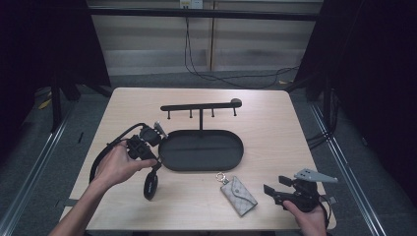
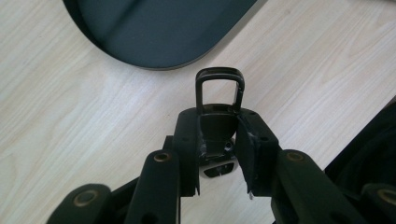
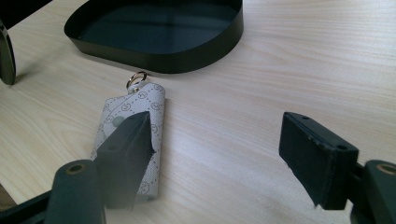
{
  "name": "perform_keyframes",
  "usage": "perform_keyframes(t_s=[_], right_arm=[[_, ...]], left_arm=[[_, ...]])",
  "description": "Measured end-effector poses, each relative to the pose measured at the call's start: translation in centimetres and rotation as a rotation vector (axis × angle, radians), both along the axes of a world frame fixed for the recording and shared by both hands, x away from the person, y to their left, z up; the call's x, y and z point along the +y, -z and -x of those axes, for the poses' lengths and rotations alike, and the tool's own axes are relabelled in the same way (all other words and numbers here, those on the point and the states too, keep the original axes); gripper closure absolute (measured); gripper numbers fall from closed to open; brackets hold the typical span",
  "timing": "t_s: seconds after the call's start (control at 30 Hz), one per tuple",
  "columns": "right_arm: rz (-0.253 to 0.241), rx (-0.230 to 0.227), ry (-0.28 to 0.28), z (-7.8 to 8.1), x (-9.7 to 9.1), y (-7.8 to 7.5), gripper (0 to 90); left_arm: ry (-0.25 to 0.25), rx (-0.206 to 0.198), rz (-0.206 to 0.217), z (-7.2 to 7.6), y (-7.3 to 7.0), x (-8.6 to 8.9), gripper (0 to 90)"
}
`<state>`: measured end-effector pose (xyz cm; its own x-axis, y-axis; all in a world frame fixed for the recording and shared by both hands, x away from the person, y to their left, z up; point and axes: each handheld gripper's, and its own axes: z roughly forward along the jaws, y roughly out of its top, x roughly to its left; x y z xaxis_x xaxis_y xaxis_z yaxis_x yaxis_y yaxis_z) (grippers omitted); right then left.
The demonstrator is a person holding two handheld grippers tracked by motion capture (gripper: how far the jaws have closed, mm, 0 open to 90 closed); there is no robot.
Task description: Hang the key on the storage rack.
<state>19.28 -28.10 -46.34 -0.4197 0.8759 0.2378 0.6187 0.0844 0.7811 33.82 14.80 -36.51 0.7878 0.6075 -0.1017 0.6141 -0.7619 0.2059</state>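
My left gripper point(image 1: 156, 165) point(image 2: 219, 122) is shut on a black key fob point(image 2: 219, 88), held over the table just off the left end of the black oval tray point(image 1: 241, 147) point(image 2: 154, 37). The fob's rectangular loop sticks out past the fingertips, and a silver part shows deeper between the jaws. A grey patterned key pouch point(image 1: 238, 195) point(image 3: 150, 100) with a metal ring lies flat in front of the tray point(image 3: 201, 56). My right gripper point(image 1: 275, 185) point(image 3: 219, 135) stands open near the front right edge. The pouch lies ahead of its left jaw, partly hidden behind it and not between the pads.
A black rack with several hooks point(image 1: 200, 105) rises behind the tray. A dark oval object with a shiny rim point(image 1: 150, 186) point(image 3: 6, 51) sits by the left hand; I cannot tell what it is. Bare wood stretches right of the tray.
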Motion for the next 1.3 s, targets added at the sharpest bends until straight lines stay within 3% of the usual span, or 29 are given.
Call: perform_keyframes(t_s=[0.2,0.57,0.87,1.3], right_arm=[[-0.002,0.000,0.004,0.0,0.0,0.0,25.6],[0.004,0.006,0.013,-0.1,0.0,0.0,25.4],[-0.001,0.006,0.012,-0.1,0.0,0.0,25.2],[-0.001,0.005,0.012,-0.1,0.0,0.1,25.1]], left_arm=[[0.000,-0.007,0.025,-0.1,-0.7,0.6,70.9],[-0.007,-0.003,0.015,-1.2,-2.3,1.2,70.8],[-0.024,-0.029,0.015,-1.6,-3.6,0.9,70.8],[-0.043,-0.004,0.018,-3.3,-4.7,0.2,70.8]])
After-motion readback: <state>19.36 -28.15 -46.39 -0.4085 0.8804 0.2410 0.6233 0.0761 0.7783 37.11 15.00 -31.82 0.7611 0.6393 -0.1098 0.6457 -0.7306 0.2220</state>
